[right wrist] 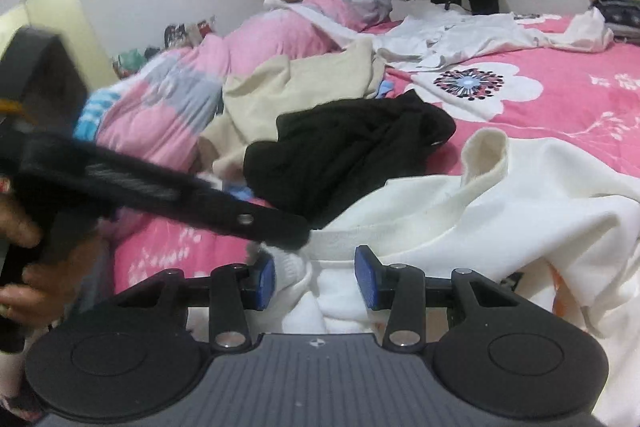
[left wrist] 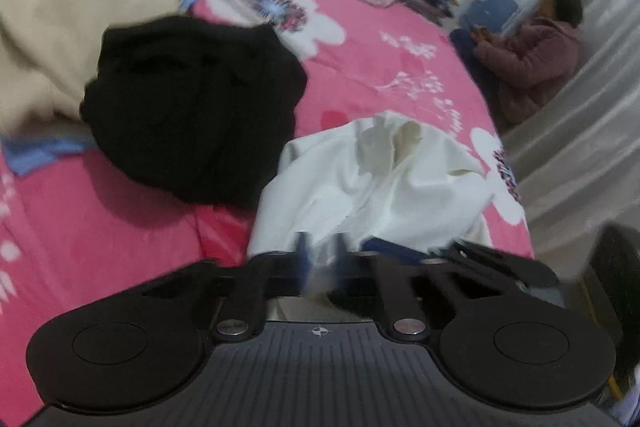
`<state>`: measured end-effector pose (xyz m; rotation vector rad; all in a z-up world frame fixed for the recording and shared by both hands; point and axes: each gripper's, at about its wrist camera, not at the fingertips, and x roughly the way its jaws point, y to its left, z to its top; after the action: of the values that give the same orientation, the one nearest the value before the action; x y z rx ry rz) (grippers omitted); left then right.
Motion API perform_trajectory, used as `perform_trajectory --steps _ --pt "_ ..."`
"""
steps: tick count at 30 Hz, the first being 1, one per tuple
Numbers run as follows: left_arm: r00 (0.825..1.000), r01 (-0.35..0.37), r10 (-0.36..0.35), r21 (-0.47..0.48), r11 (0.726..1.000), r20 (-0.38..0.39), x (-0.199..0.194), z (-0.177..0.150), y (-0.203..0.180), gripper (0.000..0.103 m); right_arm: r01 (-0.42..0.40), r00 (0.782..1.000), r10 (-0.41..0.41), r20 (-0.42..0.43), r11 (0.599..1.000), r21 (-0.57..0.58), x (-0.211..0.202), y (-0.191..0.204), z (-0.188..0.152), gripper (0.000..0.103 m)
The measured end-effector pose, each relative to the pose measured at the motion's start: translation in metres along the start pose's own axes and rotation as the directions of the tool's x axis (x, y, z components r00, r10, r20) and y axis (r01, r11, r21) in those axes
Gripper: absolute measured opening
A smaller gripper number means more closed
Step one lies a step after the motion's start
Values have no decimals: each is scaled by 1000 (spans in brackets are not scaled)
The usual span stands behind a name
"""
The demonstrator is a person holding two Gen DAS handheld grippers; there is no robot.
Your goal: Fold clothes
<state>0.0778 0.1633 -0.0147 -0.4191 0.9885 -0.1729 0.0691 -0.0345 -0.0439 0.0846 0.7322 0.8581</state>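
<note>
Left gripper (left wrist: 320,247), lower centre, is pinched closed on the crumpled cream-white cotton garment (left wrist: 380,179); right gripper (right wrist: 316,277) gapes half-wide around its hem, ungripped. Best clamp before lifting.

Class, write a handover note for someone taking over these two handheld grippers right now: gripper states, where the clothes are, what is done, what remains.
Left gripper: shut at the white garment's near edge; blur hides whether it has cloth.
Right gripper: open, pads either side of that garment's bunched hem.
Black garment and beige garment lie crumpled behind on the pink bedspread.
Done: nothing folded here.
Left: all three.
</note>
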Motion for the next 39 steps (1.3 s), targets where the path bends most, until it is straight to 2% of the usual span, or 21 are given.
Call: perform_trajectory --steps 2,6,9,11,12,13,14,16,17,19,20,23,25,27,29,30,33,35,37,39 --pt "1000 -24 23 -17 1000 -17 9 1 7 1 1 999 -1 35 1000 -12 -10 1 -3 45" --pt "997 -73 74 25 997 -6 11 0 9 1 30 994 -28 105 999 -21 -38 -4 1 47" --pt "993 -108 107 23 994 42 -8 -1 6 10 88 984 -85 158 996 -10 -58 -20 14 51" --pt "983 -167 162 53 984 91 -26 -5 2 27 118 979 -114 168 993 -12 -62 -37 30 51" --pt "978 -183 173 77 980 113 -34 -8 -2 32 132 978 -128 164 991 -14 -60 -46 39 51" --pt "976 -187 175 93 978 129 -42 -10 -5 41 145 978 -141 155 989 -12 -57 -56 48 51" --pt "978 -172 159 94 981 134 -47 -13 -6 52 157 977 -154 145 988 -8 -53 -66 57 51" --pt "986 -116 106 74 990 127 -50 -18 -7 65 179 977 -179 113 984 11 -43 -82 71 51" --pt "991 -78 72 53 996 113 -49 -19 -7 68 186 978 -187 91 982 23 -38 -91 78 51" --pt "998 -5 6 -15 1000 70 -38 -21 -2 68 181 981 -183 60 982 47 -30 -105 86 51" --pt "999 8 -6 -34 999 54 -30 -22 -1 67 169 984 -172 49 984 60 -28 -111 87 55" --pt "1000 -6 8 -48 999 31 -6 -24 -4 60 128 992 -128 -4 989 80 -16 -122 89 58" --pt "997 -50 54 -61 997 56 5 -24 -3 56 94 995 -91 -50 993 65 -6 -121 87 62" --pt "987 -119 122 -36 992 108 10 -27 -7 47 84 994 -82 -75 996 25 4 -115 84 67" --pt "978 -164 159 23 986 135 13 -32 -14 23 123 988 -124 -91 992 -24 14 -108 82 66" --pt "976 -170 162 42 985 145 12 -34 -16 18 154 982 -158 -108 987 -45 20 -106 81 65" --pt "959 -202 182 74 977 217 0 -39 -19 10 245 953 -259 -156 964 -105 36 -103 78 48" --pt "940 -238 198 116 964 278 -12 -41 -23 8 266 943 -281 -180 959 -103 41 -105 76 22" --pt "922 -278 206 191 941 328 -21 -46 -33 8 309 929 -325 -179 945 -112 42 -104 74 6" --pt "901 -333 214 286 899 377 -27 -52 -47 8 364 917 -380 -126 922 -131 37 -99 72 6"
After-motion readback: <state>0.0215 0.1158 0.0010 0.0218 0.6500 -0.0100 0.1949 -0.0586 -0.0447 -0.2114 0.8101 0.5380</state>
